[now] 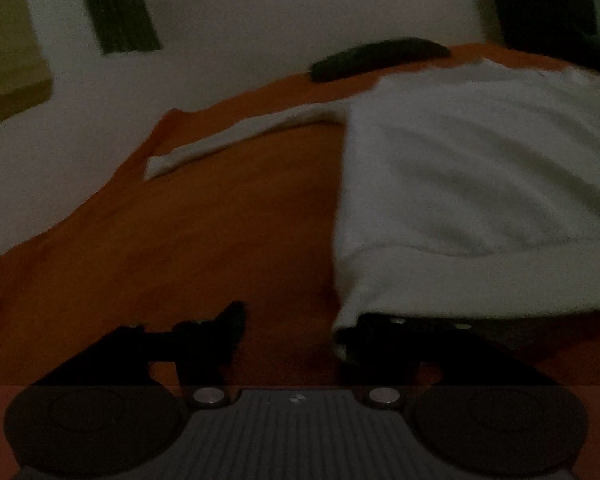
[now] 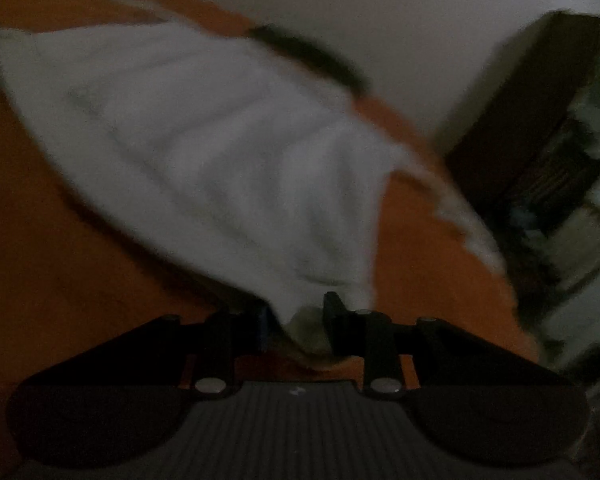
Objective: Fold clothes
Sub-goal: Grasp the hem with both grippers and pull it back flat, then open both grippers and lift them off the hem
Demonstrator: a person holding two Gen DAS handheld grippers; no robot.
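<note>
black plastic fills the bottom of both frames: each gripper's ribbed grey body and two dark round discs, fingers reaching up the picture. left gripper (image 1: 292, 332) has its jaws spread wide, orange cloth showing in the gap; its right finger (image 1: 384, 340) sits at or under the near corner of the white garment (image 1: 472, 184), and whether it touches the hem i cannot tell. nothing is pinched between the two. right gripper (image 2: 294, 322) has its jaws narrower, with the near corner of the same white garment (image 2: 204, 152) bunched down between them; the blur hides whether the pads truly clamp it

the garment lies on an orange sheet (image 1: 204, 224), taking the right half of the left wrist frame and running from the lower centre to the upper left of the right wrist frame. only the left view shows a long white strip (image 1: 236, 140), perhaps a sleeve, stretched toward the middle left. beyond it, at the sheet's far edge, a dark elongated object (image 1: 380, 58) lies across; it appears in the right view too (image 2: 308, 60)

farther off, the left view has a pale wall with a dark green panel (image 1: 118, 4) at upper left. the right view alone shows dark furniture (image 2: 536, 120) at the right edge. no readable writing anywhere, all dim and blurred
</note>
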